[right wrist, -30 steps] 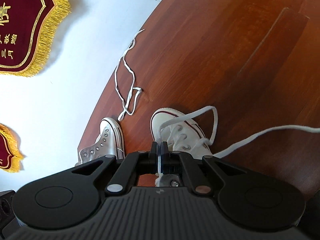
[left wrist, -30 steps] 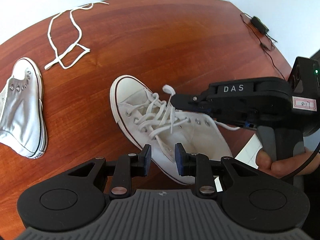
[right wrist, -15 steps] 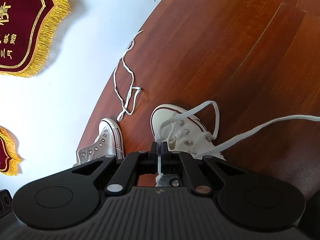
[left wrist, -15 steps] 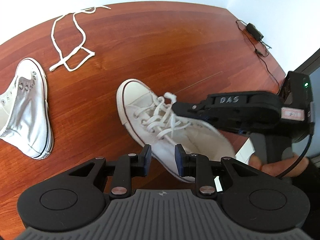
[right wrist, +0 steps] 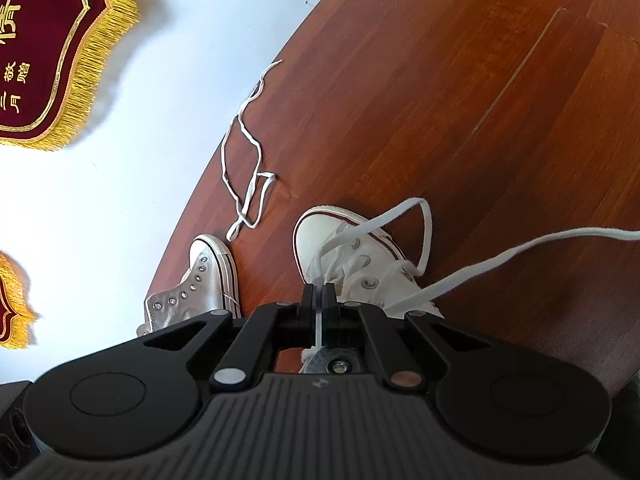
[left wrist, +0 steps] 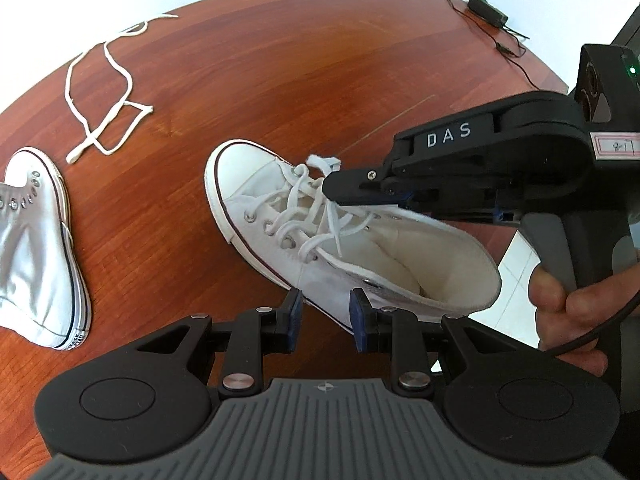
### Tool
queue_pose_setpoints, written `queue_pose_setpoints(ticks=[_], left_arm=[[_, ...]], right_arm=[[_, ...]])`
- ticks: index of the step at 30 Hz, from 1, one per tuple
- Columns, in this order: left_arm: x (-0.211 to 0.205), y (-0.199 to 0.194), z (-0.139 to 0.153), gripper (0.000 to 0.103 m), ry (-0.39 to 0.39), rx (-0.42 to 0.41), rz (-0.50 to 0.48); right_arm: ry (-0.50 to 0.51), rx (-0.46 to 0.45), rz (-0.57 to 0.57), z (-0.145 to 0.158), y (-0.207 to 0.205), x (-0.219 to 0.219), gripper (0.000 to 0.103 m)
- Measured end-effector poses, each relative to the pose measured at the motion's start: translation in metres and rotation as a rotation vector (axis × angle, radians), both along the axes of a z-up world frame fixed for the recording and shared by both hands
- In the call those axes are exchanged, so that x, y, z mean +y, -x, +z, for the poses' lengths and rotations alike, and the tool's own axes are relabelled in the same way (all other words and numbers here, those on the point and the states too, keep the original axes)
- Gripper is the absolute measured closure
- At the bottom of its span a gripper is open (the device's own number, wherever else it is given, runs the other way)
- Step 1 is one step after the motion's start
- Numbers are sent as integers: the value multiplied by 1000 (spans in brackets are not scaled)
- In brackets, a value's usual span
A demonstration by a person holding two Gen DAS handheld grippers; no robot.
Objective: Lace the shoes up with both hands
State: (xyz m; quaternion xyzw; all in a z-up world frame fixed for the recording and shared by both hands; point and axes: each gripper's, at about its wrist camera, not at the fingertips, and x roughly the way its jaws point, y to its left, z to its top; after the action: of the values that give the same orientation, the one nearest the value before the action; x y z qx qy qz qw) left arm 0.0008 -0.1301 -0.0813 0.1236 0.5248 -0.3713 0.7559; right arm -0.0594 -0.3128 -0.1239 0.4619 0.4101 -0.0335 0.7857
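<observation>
- Basically one brown table [left wrist: 280,60] carries everything; landmark is the white sneaker [left wrist: 256,196] near its middle, toe toward the table's far side, collar toward the left wrist camera.
- Second sneaker [left wrist: 36,248] lies on its side well left of the landmark, eyelets empty, no lace in it.
- Spare lace [left wrist: 100,96] sprawls loose beyond and left of the landmark's toe, apart from both shoes.
- Right gripper [left wrist: 332,184] reaches in from the right over the landmark's laced throat; jaws clamped tight on the shoelace [right wrist: 319,320], strand running straight between the pads in the right wrist view.
- From there that strand leads to the eyelets; a loop [right wrist: 420,220] stands up over the landmark and another stretch trails off to the right edge.
- Left gripper [left wrist: 325,318] hovers just above the landmark's near side by the collar; jaws partly apart, gripping nothing, shoe wall seen through the gap but no contact that I can tell.
- Step in hand, my guess: steady the shoe or take over the lace for the next eyelet.
- To do it well: keep the right hold firm with light tension so crossings don't slacken, bring the left jaws onto the free strand or the collar edge squarely, avoid snagging the loop.
</observation>
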Motion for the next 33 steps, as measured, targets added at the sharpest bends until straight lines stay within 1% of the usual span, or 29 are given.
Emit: queue_pose_setpoints(ticks=[6, 13, 17, 25, 30, 33], left_arm=[[-6, 1, -4, 75, -3, 14, -16], [-2, 0, -1, 75, 10, 20, -3], [-2, -1, 0, 75, 22, 27, 8], [-1, 0, 2, 75, 22, 34, 10], [1, 1, 3, 75, 20, 33, 18], [3, 0, 3, 75, 21, 34, 24]], right_arm=[[-6, -2, -11, -3, 0, 0, 100], [-1, -38, -24, 13, 7, -5, 100], [34, -47, -15, 19, 7, 0, 100], [90, -49, -2, 11, 4, 9, 100], [110, -48, -4, 8, 5, 11, 100], [105, -44, -6, 5, 5, 12, 100]])
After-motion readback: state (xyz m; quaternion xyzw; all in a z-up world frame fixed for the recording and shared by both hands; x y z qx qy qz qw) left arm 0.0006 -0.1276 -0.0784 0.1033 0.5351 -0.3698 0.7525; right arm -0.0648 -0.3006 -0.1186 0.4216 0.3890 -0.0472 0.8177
